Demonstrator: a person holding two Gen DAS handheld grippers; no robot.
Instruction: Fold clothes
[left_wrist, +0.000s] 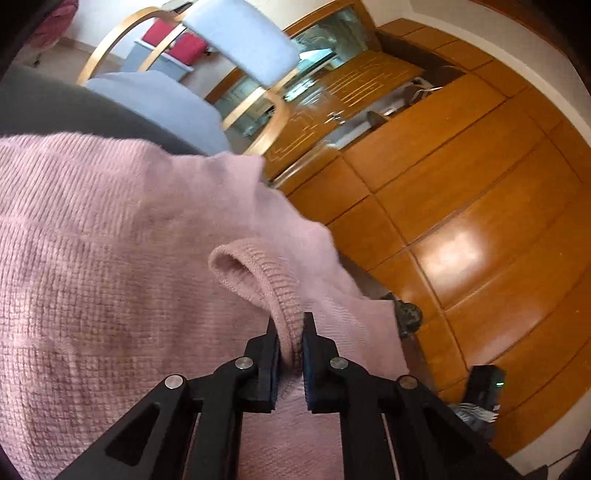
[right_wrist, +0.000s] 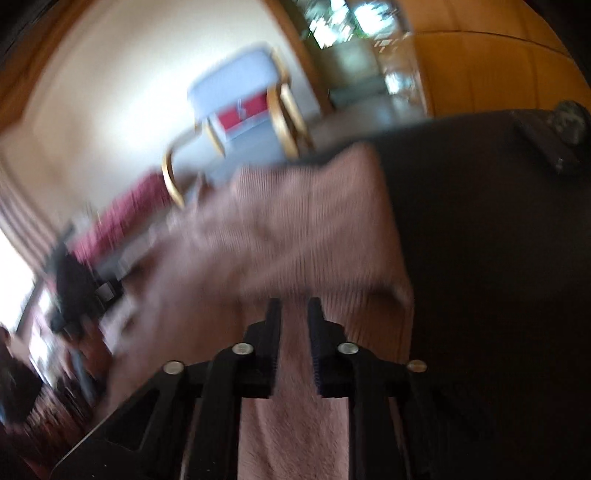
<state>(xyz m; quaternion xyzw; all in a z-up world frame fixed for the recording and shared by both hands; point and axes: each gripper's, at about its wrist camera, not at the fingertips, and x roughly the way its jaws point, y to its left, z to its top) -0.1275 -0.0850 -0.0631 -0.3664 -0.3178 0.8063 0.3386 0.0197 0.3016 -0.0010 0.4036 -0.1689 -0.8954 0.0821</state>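
Sweater: your left gripper pinches its ribbed cuff; right gripper, blurred, apparently clamps fabric beside it, ready for folding.

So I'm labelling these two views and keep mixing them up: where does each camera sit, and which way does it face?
Left wrist: on the left gripper, looking along its fingers, which pinch the pink sweater's ribbed edge; beyond lie a wooden floor and a grey chair.
Right wrist: on the right gripper, blurred, fingers shut on the pink sweater over a dark table.
Shared: the sweater and the chair; neither view shows the person.
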